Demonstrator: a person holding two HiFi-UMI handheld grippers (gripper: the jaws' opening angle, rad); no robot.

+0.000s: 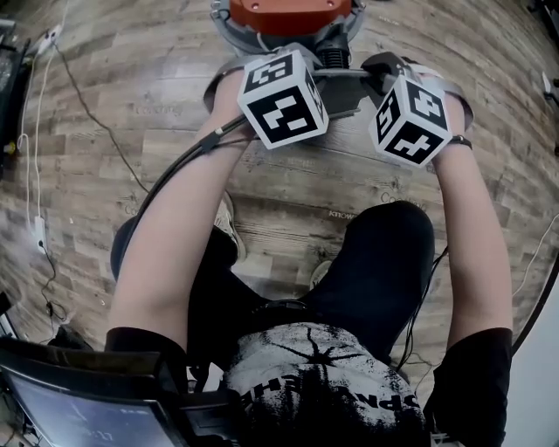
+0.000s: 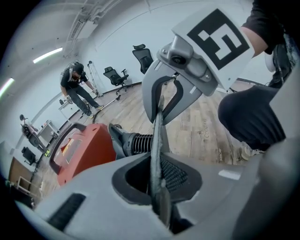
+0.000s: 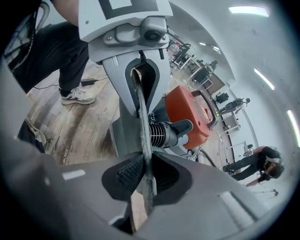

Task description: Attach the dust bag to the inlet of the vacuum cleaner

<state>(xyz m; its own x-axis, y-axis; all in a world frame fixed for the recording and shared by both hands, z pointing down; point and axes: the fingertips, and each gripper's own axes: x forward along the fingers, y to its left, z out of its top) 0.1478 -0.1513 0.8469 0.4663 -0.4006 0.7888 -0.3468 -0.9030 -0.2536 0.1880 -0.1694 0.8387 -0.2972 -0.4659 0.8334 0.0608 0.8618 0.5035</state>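
The red vacuum cleaner (image 1: pixel 284 13) stands on the floor just beyond both hands, its black ribbed inlet (image 2: pixel 133 143) pointing toward me. A thin grey dust bag collar (image 2: pixel 157 140) runs edge-on between the two grippers. My left gripper (image 2: pixel 157 187) is shut on one end of it. My right gripper (image 3: pixel 146 180) is shut on the other end (image 3: pixel 142 136). The two grippers face each other closely, their marker cubes (image 1: pixel 281 98) side by side above the inlet. The rest of the bag is hidden.
Wood plank floor all around. A cable (image 1: pixel 87 105) trails across the floor on the left. My knees and a shoe (image 1: pixel 229 223) are right below the grippers. A person (image 2: pixel 77 89) and office chairs (image 2: pixel 117 75) are far off by the wall.
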